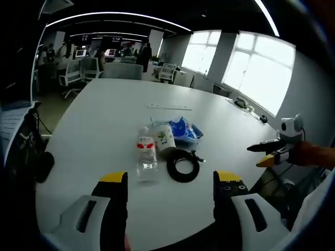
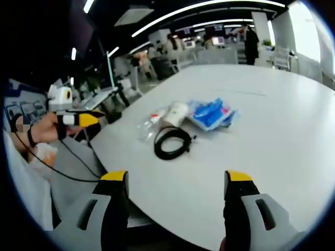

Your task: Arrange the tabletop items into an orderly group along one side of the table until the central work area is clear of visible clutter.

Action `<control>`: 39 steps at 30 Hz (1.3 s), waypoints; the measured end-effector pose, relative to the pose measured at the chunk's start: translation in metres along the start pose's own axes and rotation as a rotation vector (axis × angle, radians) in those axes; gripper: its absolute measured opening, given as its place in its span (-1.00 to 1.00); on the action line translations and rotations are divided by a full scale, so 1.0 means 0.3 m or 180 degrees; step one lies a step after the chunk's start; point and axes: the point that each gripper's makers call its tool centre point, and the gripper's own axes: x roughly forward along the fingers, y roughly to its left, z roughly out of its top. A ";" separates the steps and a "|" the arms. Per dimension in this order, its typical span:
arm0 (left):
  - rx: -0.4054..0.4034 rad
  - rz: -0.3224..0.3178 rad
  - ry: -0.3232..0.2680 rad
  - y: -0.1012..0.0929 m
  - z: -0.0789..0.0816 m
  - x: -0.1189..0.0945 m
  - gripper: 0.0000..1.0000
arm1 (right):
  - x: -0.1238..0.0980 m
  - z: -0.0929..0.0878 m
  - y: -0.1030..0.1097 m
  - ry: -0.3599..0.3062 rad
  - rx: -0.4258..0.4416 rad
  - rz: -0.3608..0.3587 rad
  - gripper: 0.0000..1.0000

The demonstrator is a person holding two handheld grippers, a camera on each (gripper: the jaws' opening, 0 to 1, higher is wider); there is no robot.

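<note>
A small cluster lies mid-table on the white table (image 1: pixel 99 115). It holds a clear plastic bottle (image 1: pixel 146 155) with a red label lying on its side, a white cup (image 1: pixel 164 138), a blue packet (image 1: pixel 184 129) and a black coiled cable (image 1: pixel 182 165). My left gripper (image 1: pixel 170 179) hovers open just short of the cable, with nothing between its jaws. In the right gripper view the cable (image 2: pixel 171 143), cup (image 2: pixel 175 114), bottle (image 2: pixel 150 123) and packet (image 2: pixel 212 114) lie ahead of my open, empty right gripper (image 2: pixel 177 178). Each gripper appears in the other's view, held off the table edge: right (image 1: pixel 272 151), left (image 2: pixel 78 119).
A thin pale strip (image 1: pixel 168 107) lies farther back on the table. Small items (image 1: pixel 242 102) sit by the far right edge near the windows. Office chairs (image 1: pixel 70 77) and desks stand beyond the table. A person's hand (image 2: pixel 44 128) holds the left gripper.
</note>
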 end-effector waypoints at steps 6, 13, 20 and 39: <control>0.0000 0.0006 0.0019 0.002 -0.007 -0.001 0.32 | -0.003 -0.007 0.002 0.0002 0.0019 -0.0009 0.45; -0.0024 0.0014 0.0024 0.006 -0.008 -0.001 0.32 | -0.001 -0.012 0.009 0.0015 0.0013 -0.0004 0.44; -0.0061 0.0028 0.0018 0.017 -0.005 0.003 0.31 | -0.003 -0.015 0.014 0.0022 0.0010 -0.0002 0.44; -0.0093 0.0046 0.0170 0.028 -0.010 0.080 0.27 | -0.015 -0.039 0.010 0.0071 0.0036 -0.0010 0.41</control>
